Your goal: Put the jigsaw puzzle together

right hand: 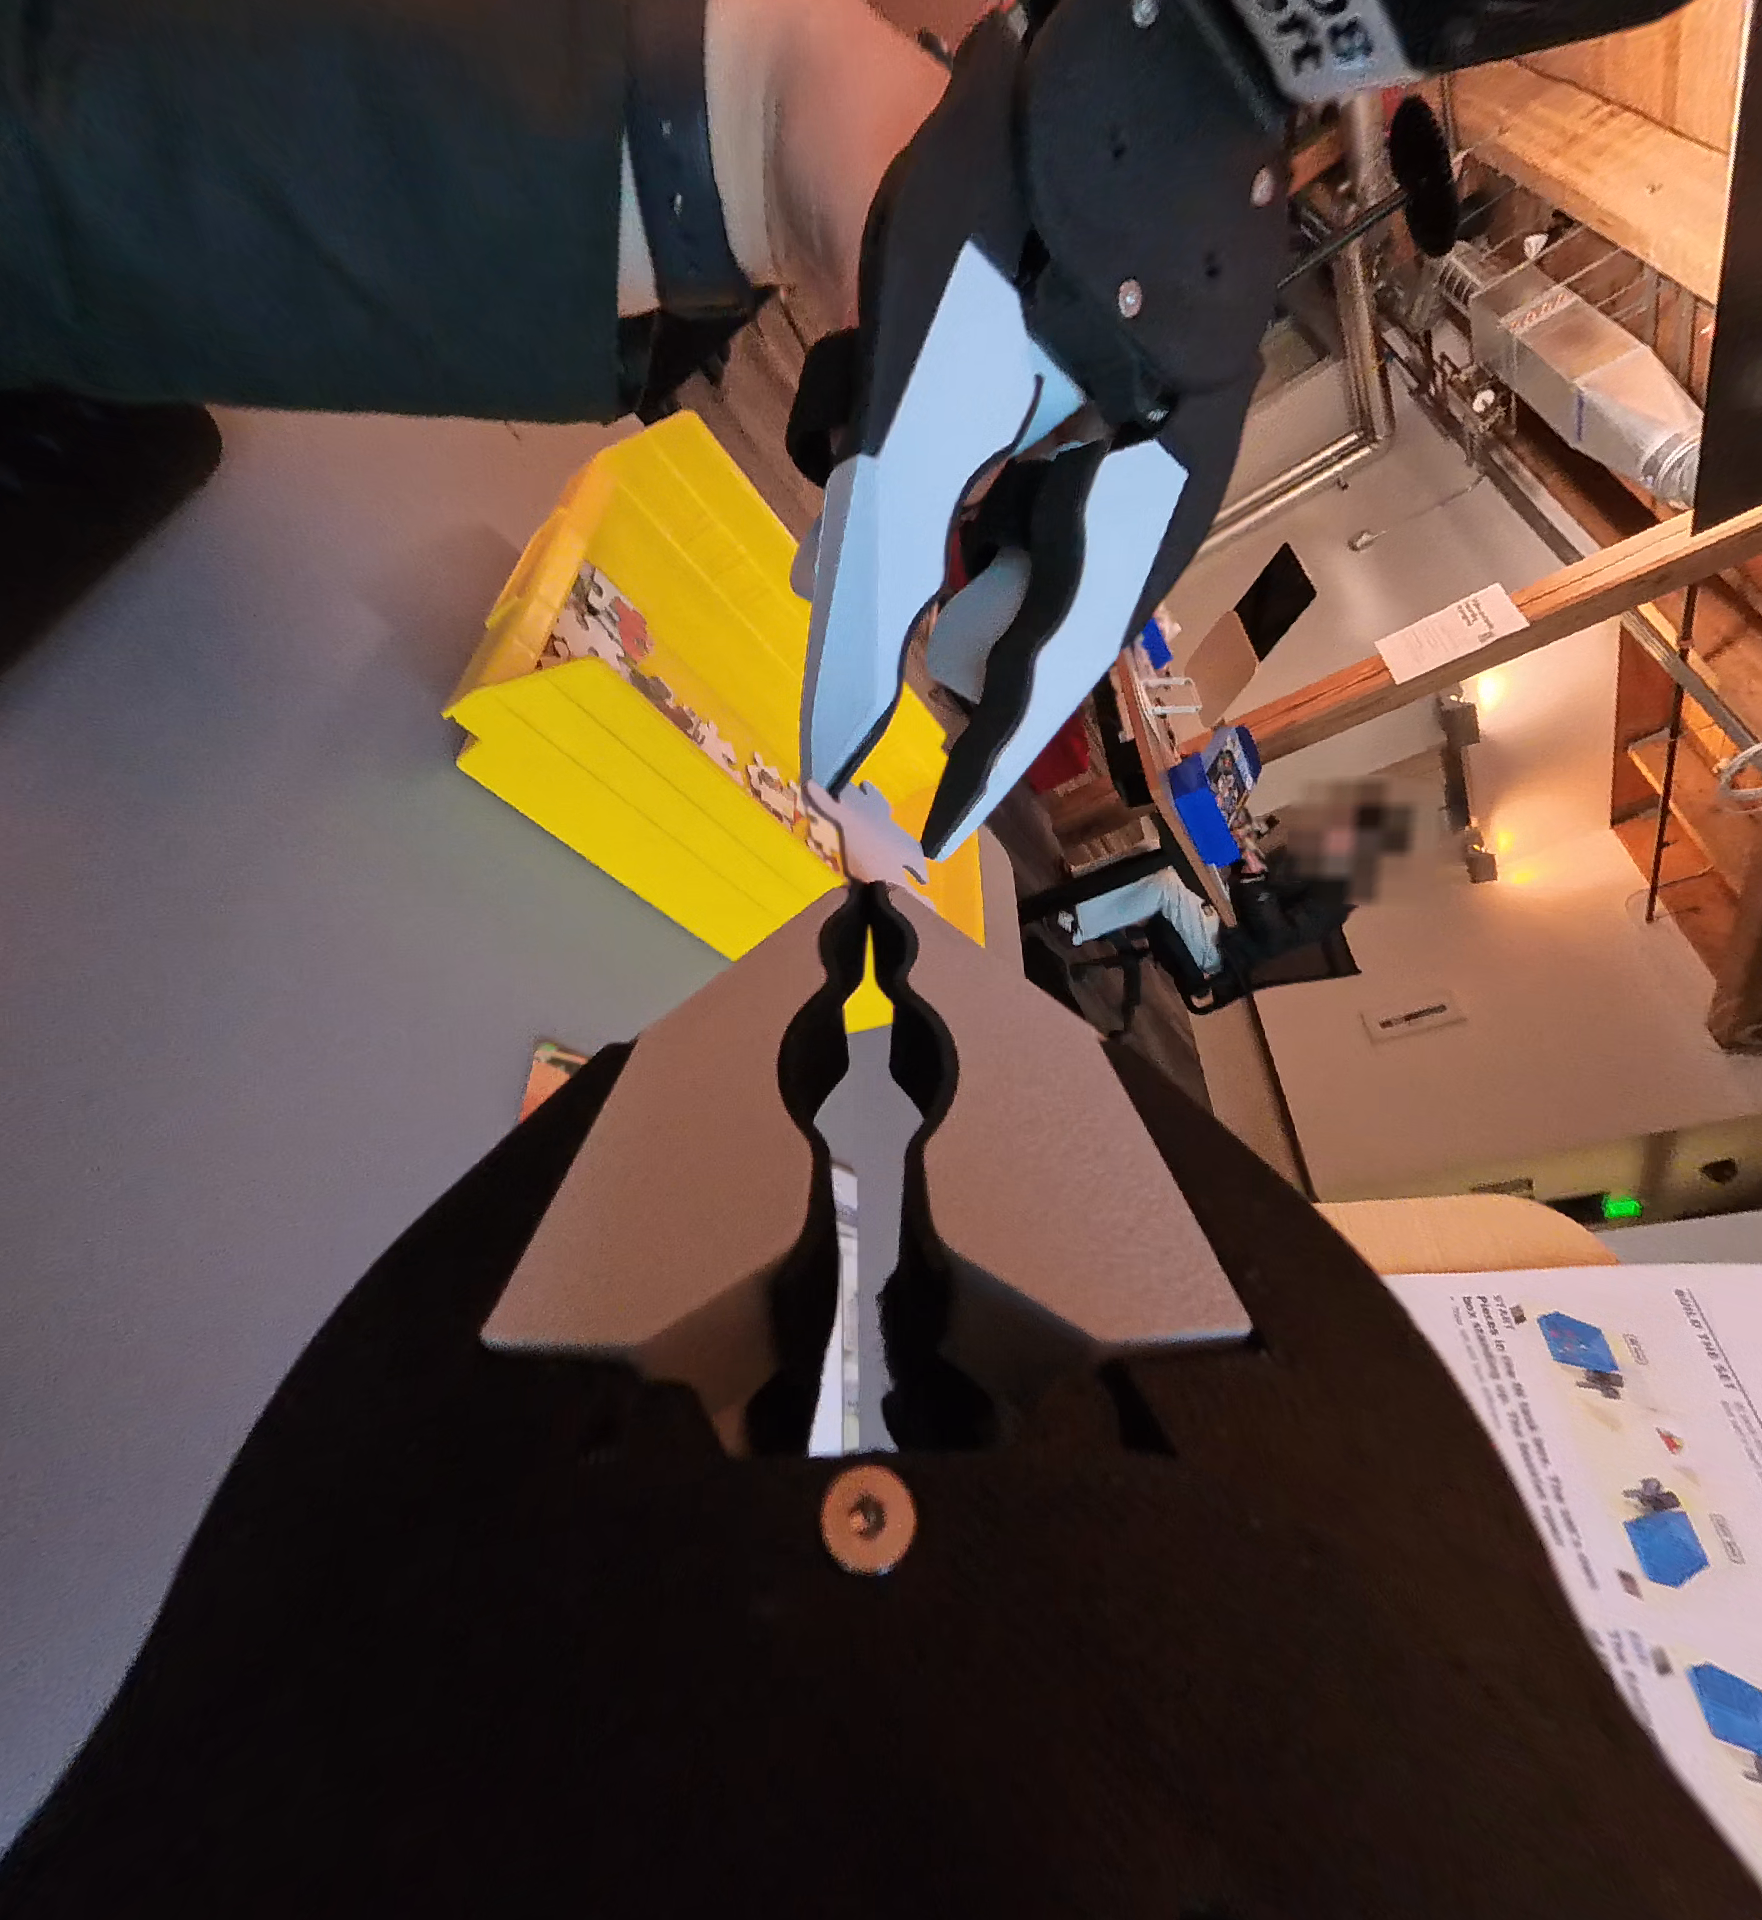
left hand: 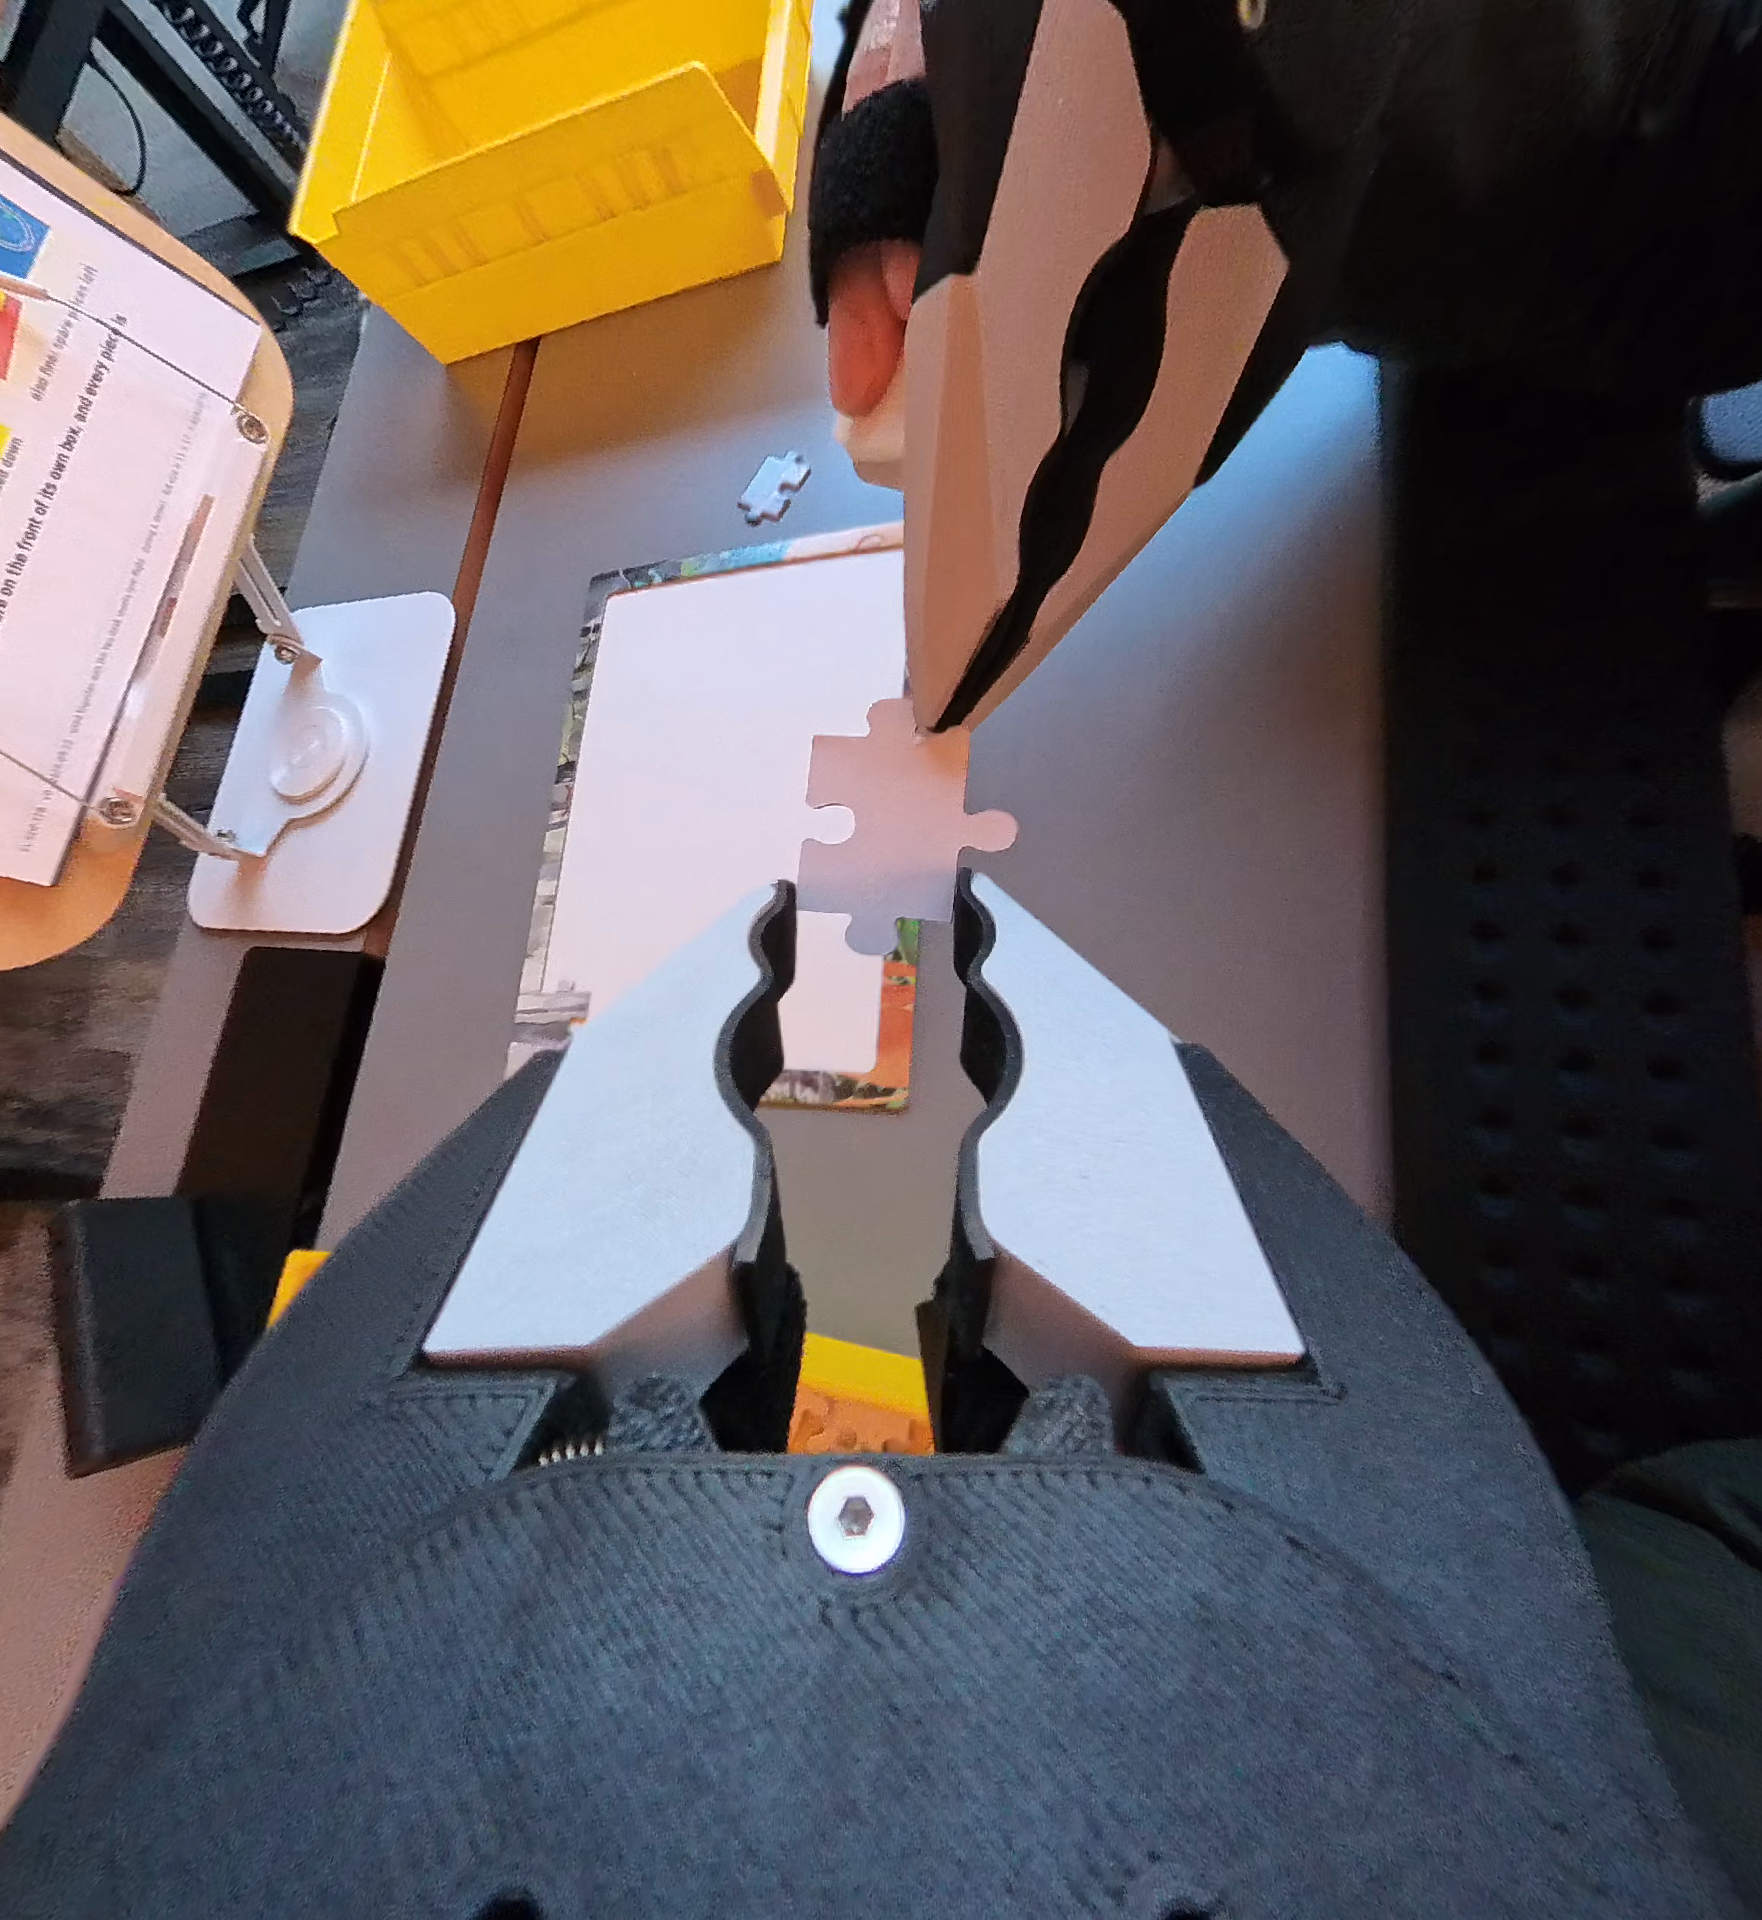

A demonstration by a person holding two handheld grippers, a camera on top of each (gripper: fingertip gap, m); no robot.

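Observation:
A puzzle piece (left hand: 892, 821), its pale back up, hangs in the air above the puzzle board (left hand: 711, 748), a white tray with a coloured border on the grey table (left hand: 1168, 727). My left gripper (left hand: 872, 888) is shut on the piece across its width, a pad at each side edge. My right gripper (left hand: 934, 722) comes from above, shut on the piece's far corner. In the right wrist view, the right gripper (right hand: 866, 899) pinches the near edge of the piece (right hand: 872, 842), and the left gripper (right hand: 877, 816) grips it from beyond. Another loose piece (left hand: 775, 486) lies on the table behind the board.
A yellow bin (left hand: 565, 208) stands at the back of the table. A second yellow bin (right hand: 648, 727) holds several puzzle pieces. An instruction sheet on a stand (left hand: 77, 499) is at the left, with its flat base (left hand: 326, 758) beside the board. A black chair (left hand: 1563, 935) is at the right.

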